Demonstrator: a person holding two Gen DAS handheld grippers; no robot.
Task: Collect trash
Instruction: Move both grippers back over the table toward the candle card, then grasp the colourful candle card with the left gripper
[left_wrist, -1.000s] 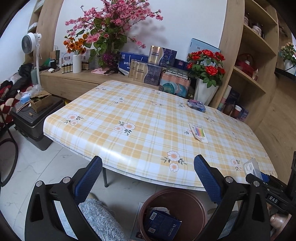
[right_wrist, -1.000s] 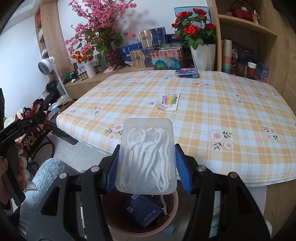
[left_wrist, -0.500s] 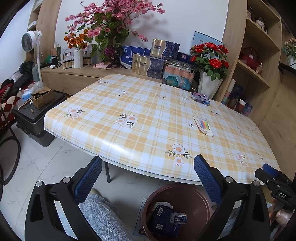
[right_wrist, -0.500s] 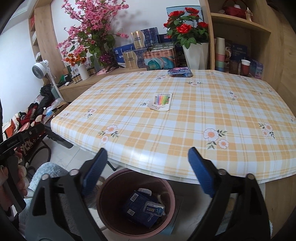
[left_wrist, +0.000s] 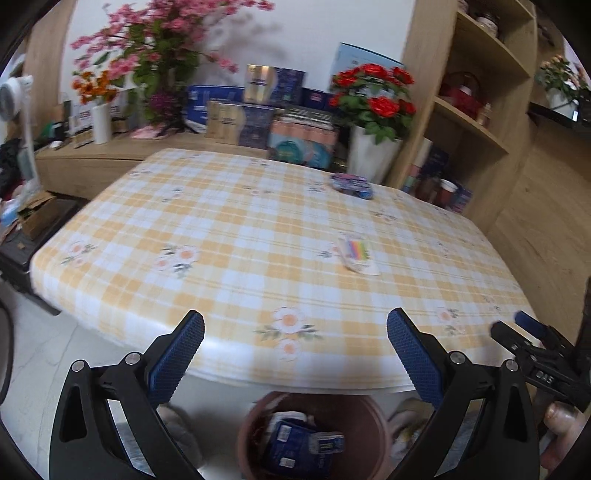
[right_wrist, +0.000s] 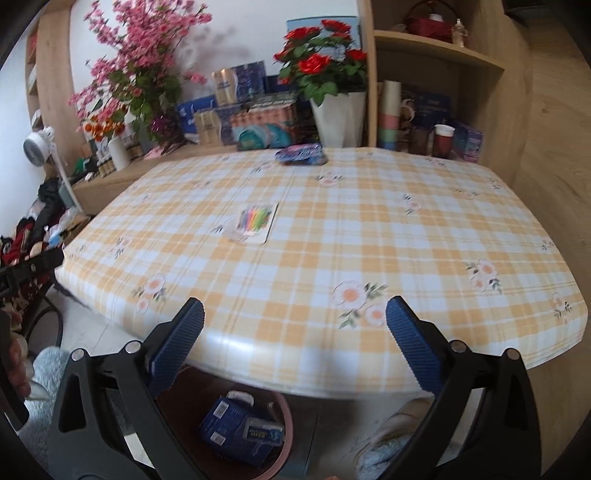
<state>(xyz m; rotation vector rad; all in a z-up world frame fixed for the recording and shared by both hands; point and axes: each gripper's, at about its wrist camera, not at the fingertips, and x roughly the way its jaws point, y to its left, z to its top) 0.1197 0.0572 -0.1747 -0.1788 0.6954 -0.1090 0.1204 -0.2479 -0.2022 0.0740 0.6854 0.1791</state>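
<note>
- Blue ribbed pads on the right gripper (right_wrist: 294, 328), bottom of the right wrist view: jaws spread and opening the last bit, nothing between them.
- Left gripper (left_wrist: 295, 341), bottom of the left wrist view: also spread wide, empty.
- Brown bin (right_wrist: 286, 413) sits on the floor under the near table edge, bottom centre in both views. It already holds a blue box (right_wrist: 236, 430) and a small packet; no need to touch it now.
- Table (right_wrist: 424, 236) with the orange check cloth fills mid-frame. Trash left on it, by my read: a flat card of coloured strips (right_wrist: 255, 219), centre-left in the right view and right of centre (left_wrist: 357, 254) in the left view; then a blue-purple wrapped pack (right_wrist: 302, 154) at the far edge, upper centre, just in front of the white vase of red roses (right_wrist: 338, 118).
- Next step, likely: go for the card first, it is nearer.
- The card lies flat on slick cloth, so come in low and shallow, get one pad under an edge, or slide it to the table edge before closing.
- Both views are motion-blurred; settle before closing.
- Keep jaws clear of the cloth so it does not get pinched and dragged.
</note>
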